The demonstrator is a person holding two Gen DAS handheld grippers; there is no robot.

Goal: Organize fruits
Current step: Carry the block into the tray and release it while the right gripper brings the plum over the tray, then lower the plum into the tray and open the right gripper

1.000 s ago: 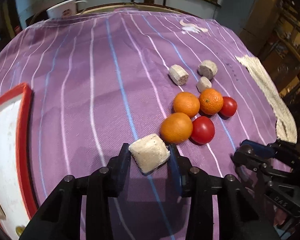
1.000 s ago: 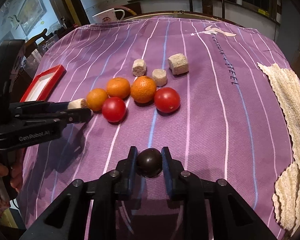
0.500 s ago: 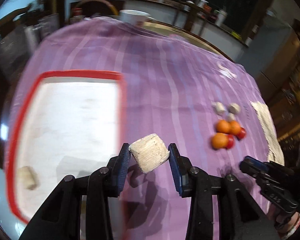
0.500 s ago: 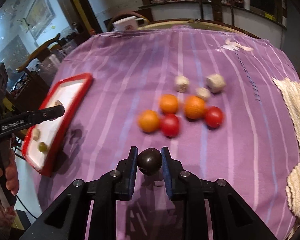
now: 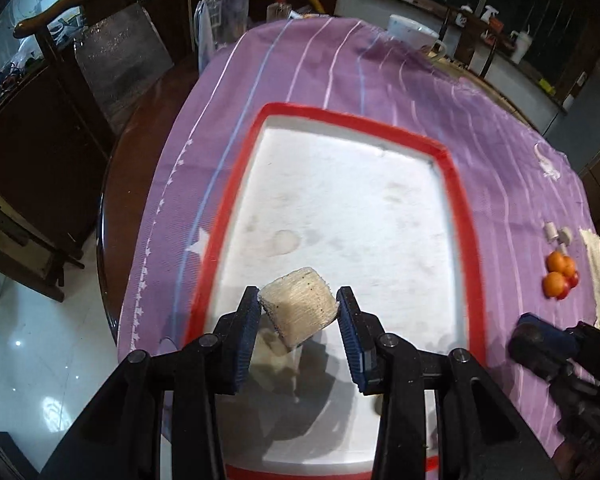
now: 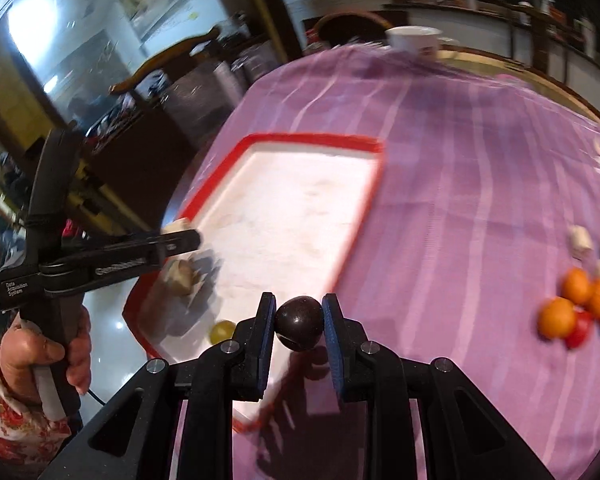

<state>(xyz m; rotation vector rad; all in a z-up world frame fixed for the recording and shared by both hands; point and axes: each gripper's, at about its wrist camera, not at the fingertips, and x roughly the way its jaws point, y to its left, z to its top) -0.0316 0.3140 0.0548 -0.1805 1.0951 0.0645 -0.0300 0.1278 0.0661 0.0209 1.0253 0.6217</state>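
Note:
My left gripper (image 5: 298,295) is shut on a pale fibrous chunk (image 5: 300,308) and hangs over the near part of the white tray with a red rim (image 5: 360,121). Under it another pale piece (image 5: 271,345) lies in the tray. My right gripper (image 6: 298,300) is shut on a dark round fruit (image 6: 299,324) above the tray's near right rim (image 6: 364,208). The right wrist view also shows the left gripper (image 6: 180,240), a pale piece (image 6: 182,274) and a small yellow-green fruit (image 6: 222,330) in the tray. Oranges (image 6: 558,316) and red tomatoes (image 6: 580,330) sit on the purple cloth to the right.
Three pale chunks (image 6: 580,238) lie beyond the oranges. A white cup (image 5: 412,34) stands at the table's far edge and a beige cloth (image 5: 594,256) lies at the right edge. A wooden chair (image 5: 112,52) and the table's edge (image 5: 112,216) are left of the tray. A person's hand (image 6: 40,352) holds the left gripper.
Both grippers have swung left from the fruit pile to the tray, each still carrying its item. The tray now fills the middle of both views and the oranges sit far right.

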